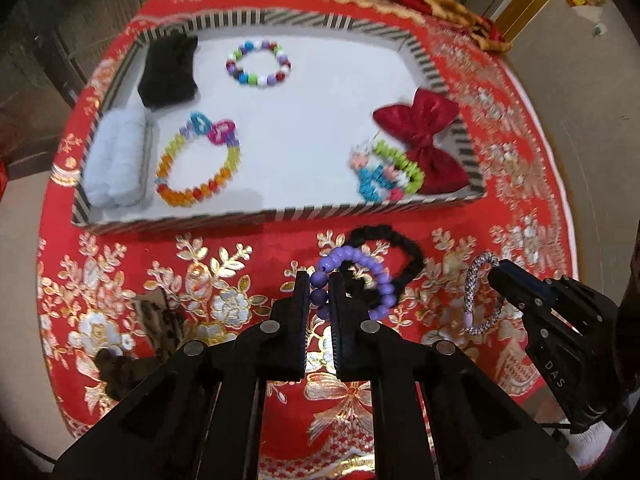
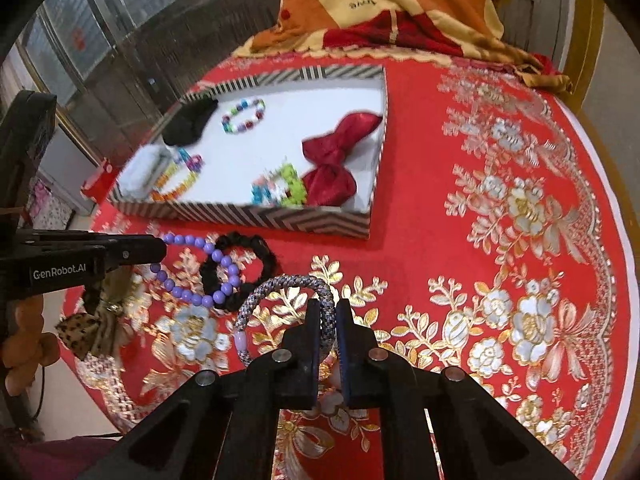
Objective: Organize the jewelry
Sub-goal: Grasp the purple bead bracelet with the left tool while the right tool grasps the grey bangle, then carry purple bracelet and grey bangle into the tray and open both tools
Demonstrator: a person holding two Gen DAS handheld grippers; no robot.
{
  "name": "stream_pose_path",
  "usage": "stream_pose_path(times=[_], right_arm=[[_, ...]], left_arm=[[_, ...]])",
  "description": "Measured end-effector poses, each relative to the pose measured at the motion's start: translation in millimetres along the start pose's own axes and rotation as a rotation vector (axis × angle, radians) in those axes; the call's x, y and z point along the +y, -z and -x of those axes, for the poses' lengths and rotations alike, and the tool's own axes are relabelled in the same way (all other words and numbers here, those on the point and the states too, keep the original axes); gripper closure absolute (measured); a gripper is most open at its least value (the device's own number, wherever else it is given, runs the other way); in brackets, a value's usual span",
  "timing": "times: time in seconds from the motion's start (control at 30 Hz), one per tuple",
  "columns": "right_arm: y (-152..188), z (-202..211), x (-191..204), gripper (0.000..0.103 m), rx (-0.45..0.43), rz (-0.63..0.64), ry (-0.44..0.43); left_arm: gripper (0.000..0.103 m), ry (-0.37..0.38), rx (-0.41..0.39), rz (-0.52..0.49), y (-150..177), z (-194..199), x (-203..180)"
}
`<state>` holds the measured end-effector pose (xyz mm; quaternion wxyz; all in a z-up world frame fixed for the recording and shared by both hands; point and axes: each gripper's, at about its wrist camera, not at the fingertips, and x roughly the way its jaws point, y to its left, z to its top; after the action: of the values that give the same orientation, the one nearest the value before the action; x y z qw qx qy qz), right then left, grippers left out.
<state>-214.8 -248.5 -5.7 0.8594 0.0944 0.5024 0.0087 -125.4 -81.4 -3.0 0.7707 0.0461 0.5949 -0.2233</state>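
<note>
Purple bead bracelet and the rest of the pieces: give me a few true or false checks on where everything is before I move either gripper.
1. The left gripper is shut on the purple bead bracelet. True.
2. The right gripper is open and holds nothing. False: it is shut on the braided lavender bracelet.
3. The red bow lies inside the striped tray. True.
4. The black scrunchie is already in the tray. False: it lies on the red tablecloth, in front of the tray, beside the purple beads.
5. The multicolour bead bracelet lies on the tablecloth. False: it is in the tray.
</note>
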Motion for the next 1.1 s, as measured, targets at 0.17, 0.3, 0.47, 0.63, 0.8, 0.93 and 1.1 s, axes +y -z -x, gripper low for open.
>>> stream_pose_path(times=[0.17,0.3,0.47,0.63,0.8,0.93,1.1], right_arm=[[-3.3,10.8,1.6,0.096,-0.022,-0.005,-0.019],[-4.8,14.8,6.1,0.096,-0.032,0.004,-0.033],[-8.1,20.9,13.0,0.096,-0.050,0.021,-0.043],[-14.5,25.2,15.9,0.096,-0.062,0.035,-0.046],[-21.7,27.5,16.9,0.096,-0.069,0.046,-0.045],[-31.4,25.0,15.4,0.096,-0.069,0.049,-0.043],[-45.8,19.2,13.6,0.096,-0.064,0.059,-0.037]], left_arm=[[0.095,0.019,-0.031,-0.001,-4.8,22.8,-0.6],[0.095,0.012,-0.064,-0.013,-8.4,41.9,-4.9],[0.095,0.008,-0.095,-0.010,-12.2,60.1,-2.0],[0.095,-0.003,-0.118,-0.012,-16.3,69.9,-2.9],[0.095,-0.014,-0.130,-0.018,-21.5,73.3,-5.1],[0.095,-0.026,-0.140,-0.025,-30.1,73.9,-7.8],[0.095,-0.040,-0.147,-0.035,-44.1,70.3,-11.2]])
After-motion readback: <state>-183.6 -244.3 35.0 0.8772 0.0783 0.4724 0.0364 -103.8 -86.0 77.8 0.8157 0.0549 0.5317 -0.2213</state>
